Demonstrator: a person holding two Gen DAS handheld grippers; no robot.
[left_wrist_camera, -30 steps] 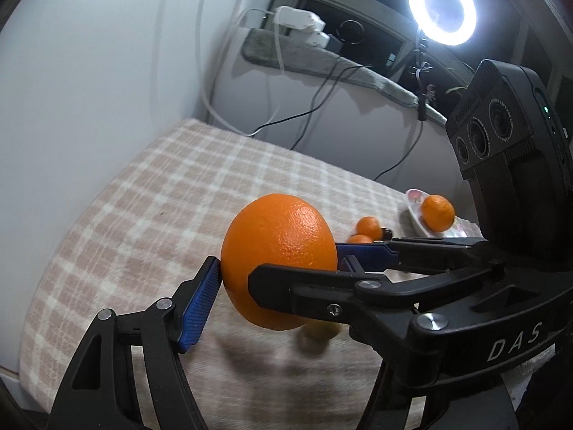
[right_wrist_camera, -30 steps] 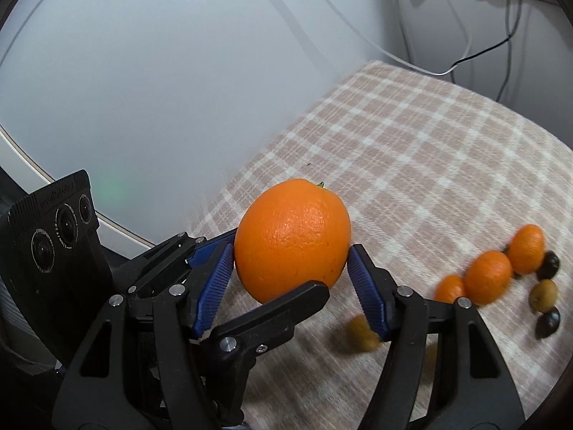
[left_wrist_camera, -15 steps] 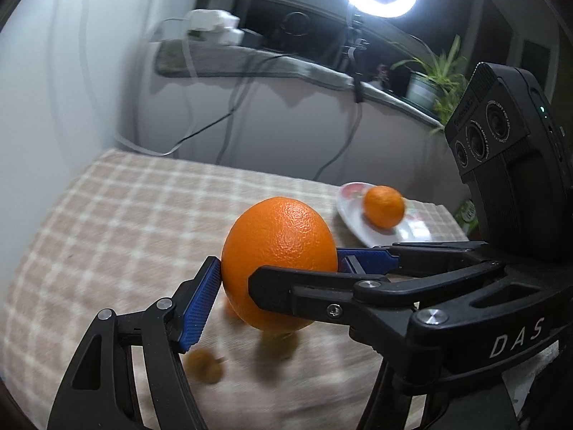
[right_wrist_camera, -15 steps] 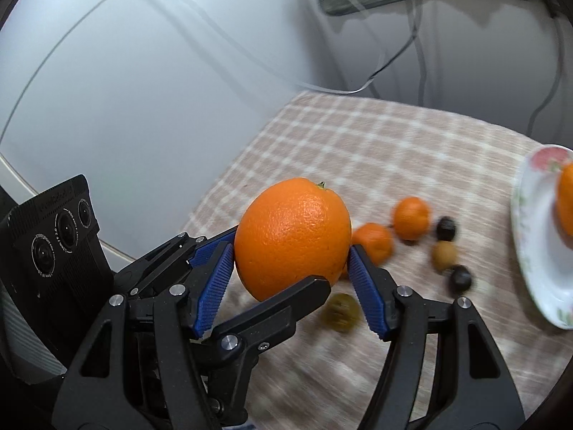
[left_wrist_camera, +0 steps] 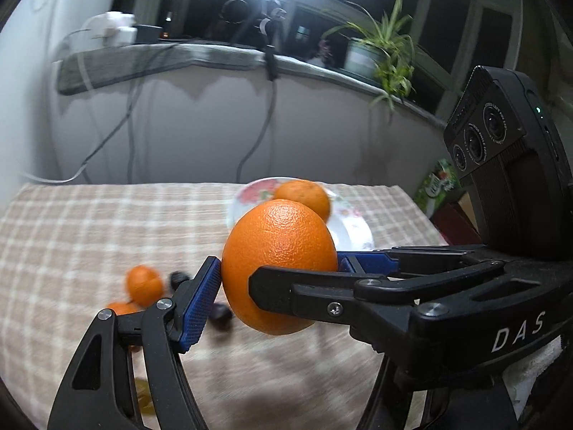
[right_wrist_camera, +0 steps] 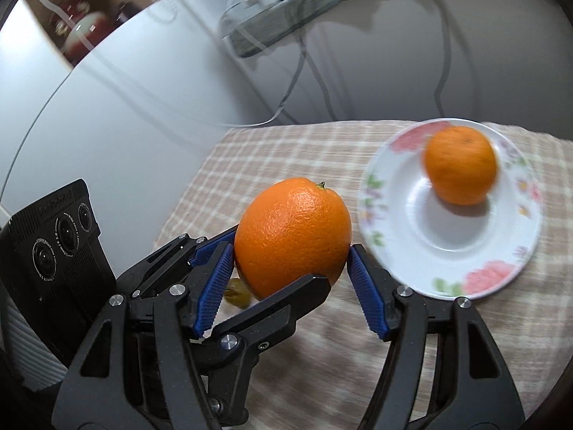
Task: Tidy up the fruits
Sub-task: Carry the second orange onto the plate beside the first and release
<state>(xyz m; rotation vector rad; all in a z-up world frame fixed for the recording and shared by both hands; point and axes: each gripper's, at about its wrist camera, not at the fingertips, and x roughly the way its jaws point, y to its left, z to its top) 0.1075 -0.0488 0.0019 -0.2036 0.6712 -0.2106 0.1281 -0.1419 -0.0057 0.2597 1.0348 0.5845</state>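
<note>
A large orange (left_wrist_camera: 277, 247) hangs above the checked tablecloth, gripped by both grippers at once. My left gripper (left_wrist_camera: 283, 286) is shut on it; its left blue pad (left_wrist_camera: 200, 301) presses the fruit, and its right finger is hidden behind the other gripper's body. My right gripper (right_wrist_camera: 292, 286) is shut on the same orange (right_wrist_camera: 292, 229), one pad on each side. Just beyond stands a flowered white plate (right_wrist_camera: 429, 261) with a second orange (right_wrist_camera: 460, 165) on it. That plate (left_wrist_camera: 352, 231) shows behind the held fruit in the left wrist view.
Small mandarins (left_wrist_camera: 143, 285), dark round fruits (left_wrist_camera: 219, 312) and a yellowish one (right_wrist_camera: 237, 295) lie on the cloth (left_wrist_camera: 89, 233) below and left of the grippers. Cables hang down the wall behind. A potted plant (left_wrist_camera: 376, 53) stands on the sill.
Both grippers have swung right across the table with the orange still gripped. The plate with the second orange has come close ahead, and the small fruits have slid to the left.
</note>
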